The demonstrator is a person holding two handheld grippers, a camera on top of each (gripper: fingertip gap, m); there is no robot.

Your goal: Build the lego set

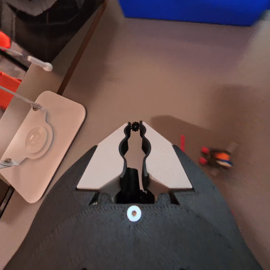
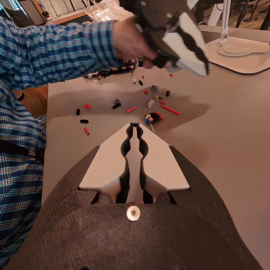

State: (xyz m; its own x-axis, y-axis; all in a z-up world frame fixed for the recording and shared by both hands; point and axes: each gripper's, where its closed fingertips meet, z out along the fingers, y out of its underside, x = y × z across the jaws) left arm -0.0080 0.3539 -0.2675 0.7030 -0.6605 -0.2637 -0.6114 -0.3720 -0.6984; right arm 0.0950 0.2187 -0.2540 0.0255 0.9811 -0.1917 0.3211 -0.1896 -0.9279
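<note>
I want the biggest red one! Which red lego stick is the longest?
The long red axle, lying slanted just beyond the small black-and-orange assembly. The other red pieces are much shorter.

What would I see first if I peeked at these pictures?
Probably the two big white-fingered grippers, each pinching something tiny: the left gripper holds a small black gear at its tips, and the right gripper holds a little blue piece. Next, the colourful lego bits scattered on the tan table, with a small half-built model just beyond the right gripper's tips.

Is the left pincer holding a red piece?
No, the left gripper pinches a small black gear between its tips.
</note>
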